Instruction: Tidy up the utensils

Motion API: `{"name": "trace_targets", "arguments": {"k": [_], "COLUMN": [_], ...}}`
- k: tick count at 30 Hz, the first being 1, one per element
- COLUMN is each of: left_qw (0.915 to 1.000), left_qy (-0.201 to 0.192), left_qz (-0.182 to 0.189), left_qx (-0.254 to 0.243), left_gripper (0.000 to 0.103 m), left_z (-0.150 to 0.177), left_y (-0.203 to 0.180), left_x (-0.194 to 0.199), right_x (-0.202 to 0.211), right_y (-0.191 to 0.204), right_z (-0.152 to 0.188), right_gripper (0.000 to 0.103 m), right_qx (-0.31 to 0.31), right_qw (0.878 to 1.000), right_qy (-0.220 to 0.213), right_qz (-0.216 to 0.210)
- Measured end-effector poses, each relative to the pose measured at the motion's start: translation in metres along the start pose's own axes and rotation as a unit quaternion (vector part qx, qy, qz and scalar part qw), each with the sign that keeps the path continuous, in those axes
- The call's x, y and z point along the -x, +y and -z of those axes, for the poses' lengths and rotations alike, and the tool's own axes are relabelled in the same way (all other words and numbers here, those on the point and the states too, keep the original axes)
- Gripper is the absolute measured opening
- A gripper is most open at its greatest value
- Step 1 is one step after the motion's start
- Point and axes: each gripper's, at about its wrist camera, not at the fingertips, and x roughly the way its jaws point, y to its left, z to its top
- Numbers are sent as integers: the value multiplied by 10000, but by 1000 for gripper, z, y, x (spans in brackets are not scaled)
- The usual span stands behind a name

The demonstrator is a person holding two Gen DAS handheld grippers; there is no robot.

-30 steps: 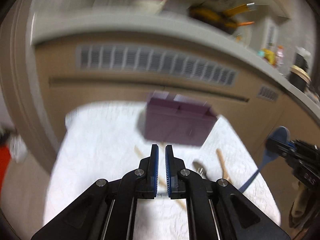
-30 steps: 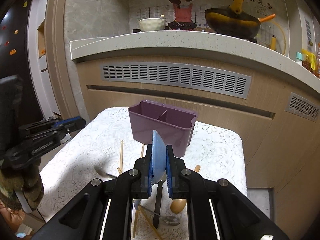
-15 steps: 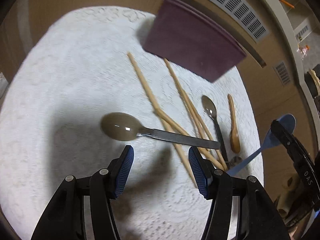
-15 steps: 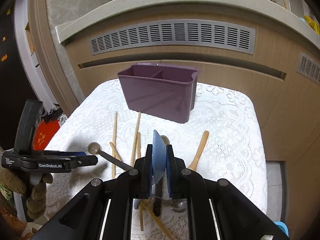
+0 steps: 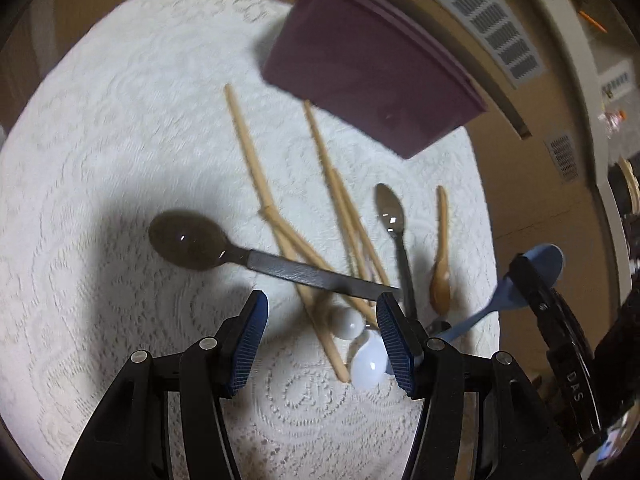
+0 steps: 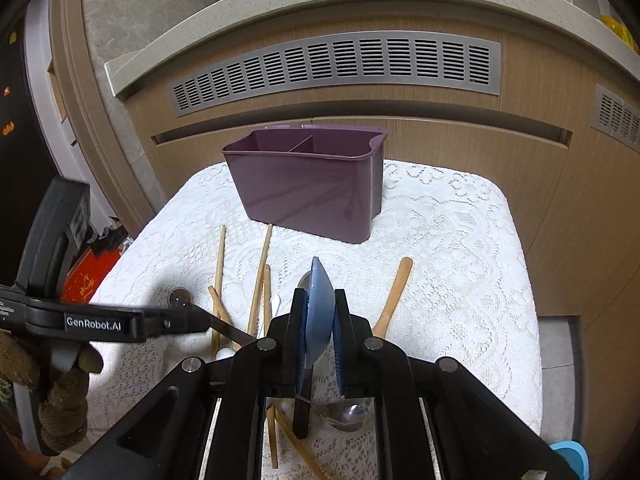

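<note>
A purple two-compartment caddy [image 6: 312, 184] [image 5: 372, 76] stands at the back of the white lace-covered table [image 6: 460, 248]. Loose in front of it lie several wooden chopsticks [image 5: 256, 168], a big metal spoon [image 5: 188, 240], a smaller metal spoon [image 5: 390, 212], a wooden spoon [image 5: 440, 272] and white spoons [image 5: 370, 364]. My left gripper [image 5: 322, 304] hangs open, pointing down over the chopsticks and white spoons, just below the big spoon's handle. It touches nothing. My right gripper [image 6: 320, 296] is shut on the bowl of a blue spoon [image 6: 318, 284] [image 5: 536, 276], held above the pile.
A wooden cabinet front with a grey vent grille [image 6: 336, 68] and a stone counter rise right behind the table. A gloved hand [image 6: 60, 400] holds the left gripper at the table's left edge. A blue object [image 6: 572, 460] sits at the lower right.
My left gripper opened from shut, tipped downward and dropped close over the utensils. My right gripper sank a little with the blue spoon still in it.
</note>
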Motion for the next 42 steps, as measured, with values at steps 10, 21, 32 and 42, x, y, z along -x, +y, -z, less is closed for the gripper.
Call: {"name": "trace_targets", "arguments": {"k": [10,21,32,42], "left_qw": [9938,9874,9739,9687], "left_qy": [-684,-1302,-1305,-1635], "left_qz": [-792,-894,-1790,-1318], "left_qx": [384,-67,-503,-1325], "left_gripper": [57,62,65,36], "left_z": [-41,-47,-79,-42], "left_y": [22,28,16,11], "left_x": [-6,3,-30,-9], "right_x": [-4,-36,-78,-77], "right_y": [-11,-13,-14,-20], "right_z": [5,1,1,4], "right_gripper": [13,14,14,36], "right_qx": [-154,-158,-173,-133], "right_qw": [9999,9994,9976,9969], "right_qy": [21,300,659,773], "right_qz": [-47,-1,-101,23]}}
